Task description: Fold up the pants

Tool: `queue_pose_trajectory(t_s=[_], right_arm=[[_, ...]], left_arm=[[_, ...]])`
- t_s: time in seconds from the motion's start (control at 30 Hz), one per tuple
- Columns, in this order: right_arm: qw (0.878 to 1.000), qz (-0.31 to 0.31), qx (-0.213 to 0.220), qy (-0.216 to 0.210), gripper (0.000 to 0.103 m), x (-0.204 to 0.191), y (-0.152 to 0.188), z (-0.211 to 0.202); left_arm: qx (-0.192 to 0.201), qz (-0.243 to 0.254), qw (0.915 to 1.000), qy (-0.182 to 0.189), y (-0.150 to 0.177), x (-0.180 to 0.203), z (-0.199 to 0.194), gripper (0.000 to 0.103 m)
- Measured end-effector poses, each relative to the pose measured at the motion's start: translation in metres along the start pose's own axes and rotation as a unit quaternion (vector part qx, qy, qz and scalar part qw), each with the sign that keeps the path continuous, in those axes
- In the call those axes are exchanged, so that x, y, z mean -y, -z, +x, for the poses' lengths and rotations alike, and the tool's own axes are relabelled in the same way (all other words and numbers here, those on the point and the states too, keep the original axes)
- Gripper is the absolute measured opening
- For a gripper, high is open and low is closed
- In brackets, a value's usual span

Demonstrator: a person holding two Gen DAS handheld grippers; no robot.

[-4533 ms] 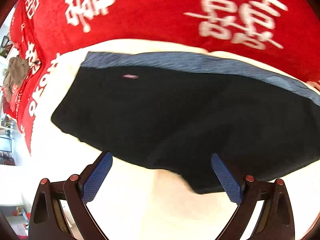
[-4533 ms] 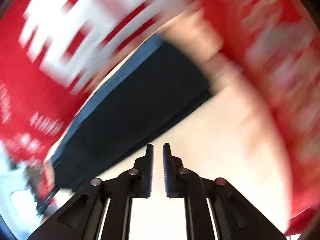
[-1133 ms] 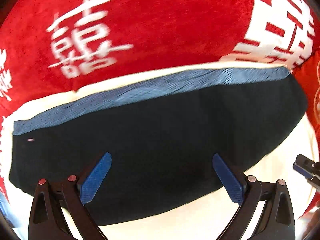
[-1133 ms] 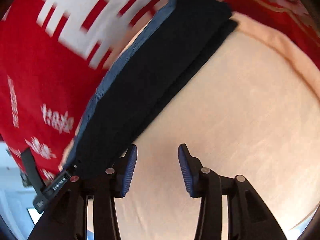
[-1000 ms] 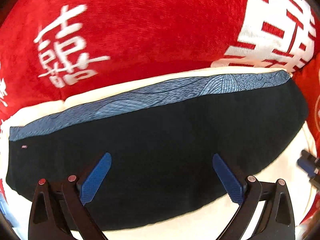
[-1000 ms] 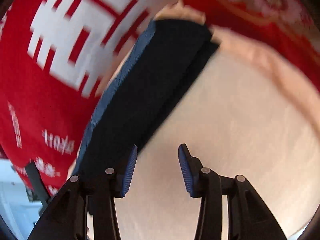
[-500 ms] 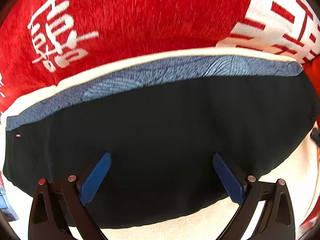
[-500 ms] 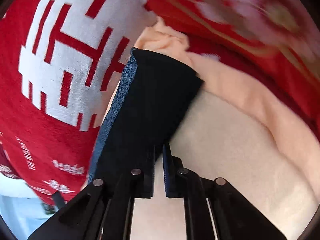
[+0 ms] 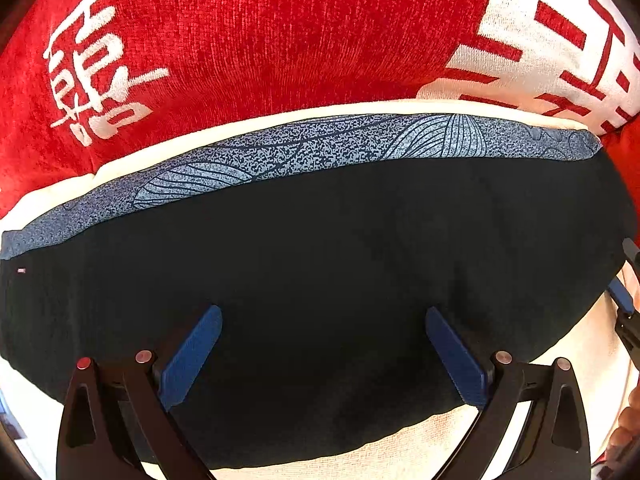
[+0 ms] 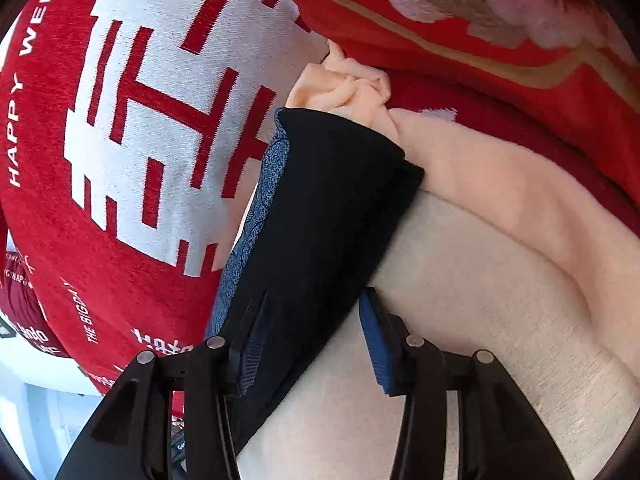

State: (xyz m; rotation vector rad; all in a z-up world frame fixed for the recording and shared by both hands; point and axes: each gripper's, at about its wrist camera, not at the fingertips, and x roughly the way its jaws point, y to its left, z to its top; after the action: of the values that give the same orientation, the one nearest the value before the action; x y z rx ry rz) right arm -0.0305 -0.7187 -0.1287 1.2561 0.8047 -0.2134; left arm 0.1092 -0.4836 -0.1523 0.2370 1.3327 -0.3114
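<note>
dark navy pants [image 9: 320,272] lie folded into a long flat band on a cream blanket [image 9: 400,448], with a speckled blue patterned strip [image 9: 304,148] running along their far edge. behind that edge rises a red cushion [image 9: 280,32] with white characters woven into it.

the left gripper [image 9: 323,344] hangs low over the middle of the pants, its blue pads [image 9: 188,356] spread wide with nothing between them, both set over the dark cloth near its close edge.

in the right wrist view the pants [image 10: 320,216] run away from the camera as a narrow dark band, ending against a bunched fold of the blanket [image 10: 348,88]. the right gripper [image 10: 310,332] is parted at the pants' near long edge: its left pad sits over the dark cloth, its right pad over the cream blanket [image 10: 480,300] just beside the edge. whether the pads touch the fabric cannot be told. the right gripper's tip [image 9: 624,300] also shows at the right rim of the left wrist view, by the end of the pants.
</note>
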Motion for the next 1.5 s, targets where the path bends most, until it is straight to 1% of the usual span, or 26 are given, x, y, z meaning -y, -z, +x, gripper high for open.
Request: queue_pose_trajectory(t_s=[0.1,0.17,0.33,0.37,0.4,0.43,0.47,0.53,0.57,0.63,0.67,0.7,0.73,0.77,0.8,0.83,0.87,0.97,1.07,1.13,1.17,1.2,1.27,1.3,1.37,1.5], right_arm=[[1.000,0.003,0.003,-0.007,0.050,0.005,0.005,-0.005],[1.000,0.008,0.008,-0.014,0.050,0.007,0.002,-0.002],[0.999,0.012,0.023,-0.038,0.051,-0.006,-0.015,0.025],[0.999,0.025,0.024,-0.042,0.048,-0.007,-0.017,0.031],[0.998,0.037,0.022,-0.040,0.032,-0.007,-0.018,0.034],[0.997,0.057,0.006,-0.043,0.016,-0.004,-0.019,0.040],[0.996,0.074,0.001,-0.058,0.016,-0.001,-0.019,0.041],[0.993,0.090,-0.003,-0.082,0.015,0.002,-0.019,0.037],[0.993,0.080,-0.005,-0.088,0.014,-0.001,-0.019,0.032],[0.994,0.049,-0.007,-0.094,0.014,-0.015,-0.018,0.024],[0.995,0.039,-0.008,-0.095,0.014,-0.021,-0.018,0.022],[0.995,0.028,-0.008,-0.098,0.014,-0.028,-0.017,0.020],[0.995,0.015,-0.007,-0.095,0.014,-0.036,-0.017,0.017],[0.996,0.002,-0.005,-0.088,0.014,-0.045,-0.016,0.016],[0.997,-0.010,-0.007,-0.081,0.014,-0.053,-0.015,0.016],[0.997,-0.032,-0.003,-0.069,0.014,-0.065,-0.012,0.014],[0.997,-0.056,-0.004,-0.059,0.014,-0.078,-0.010,0.012],[0.991,-0.127,0.000,-0.031,0.014,-0.114,-0.001,0.007],[0.983,-0.183,-0.005,-0.014,0.014,-0.150,0.016,0.010],[0.977,-0.212,-0.009,-0.007,0.014,-0.172,0.031,0.013],[0.974,-0.224,-0.011,-0.005,0.014,-0.180,0.039,0.014],[0.970,-0.241,-0.015,0.000,0.014,-0.193,0.049,0.018],[0.963,-0.270,-0.019,0.012,0.014,-0.213,0.064,0.023],[0.957,-0.287,-0.022,0.023,0.015,-0.225,0.075,0.027],[0.945,-0.321,-0.028,0.046,0.016,-0.244,0.100,0.035],[0.919,-0.381,-0.053,0.092,0.020,-0.280,0.165,0.078]], left_arm=[[0.000,0.001,1.0000,0.001,-0.003,-0.001,-0.001,0.103],[0.004,0.002,1.0000,-0.001,0.007,-0.002,-0.007,0.103],[0.001,-0.009,1.0000,0.002,0.009,-0.007,0.004,0.103],[-0.007,-0.008,0.9999,0.000,0.007,-0.007,0.006,0.103],[-0.015,-0.009,0.9999,-0.001,0.005,-0.007,0.004,0.103],[-0.019,-0.011,0.9998,-0.001,0.001,-0.007,0.002,0.094],[-0.013,-0.014,0.9998,-0.003,-0.004,-0.007,-0.007,0.080],[0.009,-0.010,0.9999,-0.006,-0.013,-0.005,-0.024,0.079],[0.038,-0.008,0.9992,-0.005,-0.018,-0.002,-0.037,0.079],[0.070,-0.001,0.9975,0.006,-0.024,0.007,-0.046,0.079],[0.077,0.006,0.9969,0.015,-0.027,0.014,-0.044,0.079],[0.071,0.020,0.9970,0.022,-0.027,0.026,-0.030,0.079],[0.050,0.031,0.9979,0.029,-0.025,0.034,-0.012,0.079],[0.013,0.031,0.9990,0.029,-0.018,0.042,0.014,0.084],[0.067,0.014,0.9972,0.030,-0.012,0.042,0.010,0.085],[0.079,0.007,0.9963,0.031,-0.008,0.044,0.010,0.085],[0.084,0.010,0.9961,0.023,-0.006,0.046,0.010,0.085],[0.074,0.003,0.9963,0.043,-0.007,0.042,0.009,0.085],[0.076,0.028,0.9947,0.063,-0.006,0.037,0.010,0.085],[0.070,0.047,0.9930,0.083,-0.007,0.026,0.008,0.085],[0.056,0.059,0.9929,0.087,-0.007,0.022,0.004,0.085],[0.047,0.063,0.9934,0.084,-0.008,0.007,-0.001,0.085],[0.054,0.056,0.9942,0.074,-0.002,-0.016,-0.017,0.085],[0.069,0.046,0.9944,0.065,0.004,-0.038,-0.031,0.085],[0.081,0.027,0.9952,0.048,0.012,-0.075,-0.046,0.085],[0.057,-0.033,0.9978,0.006,0.036,-0.177,-0.056,0.085]])
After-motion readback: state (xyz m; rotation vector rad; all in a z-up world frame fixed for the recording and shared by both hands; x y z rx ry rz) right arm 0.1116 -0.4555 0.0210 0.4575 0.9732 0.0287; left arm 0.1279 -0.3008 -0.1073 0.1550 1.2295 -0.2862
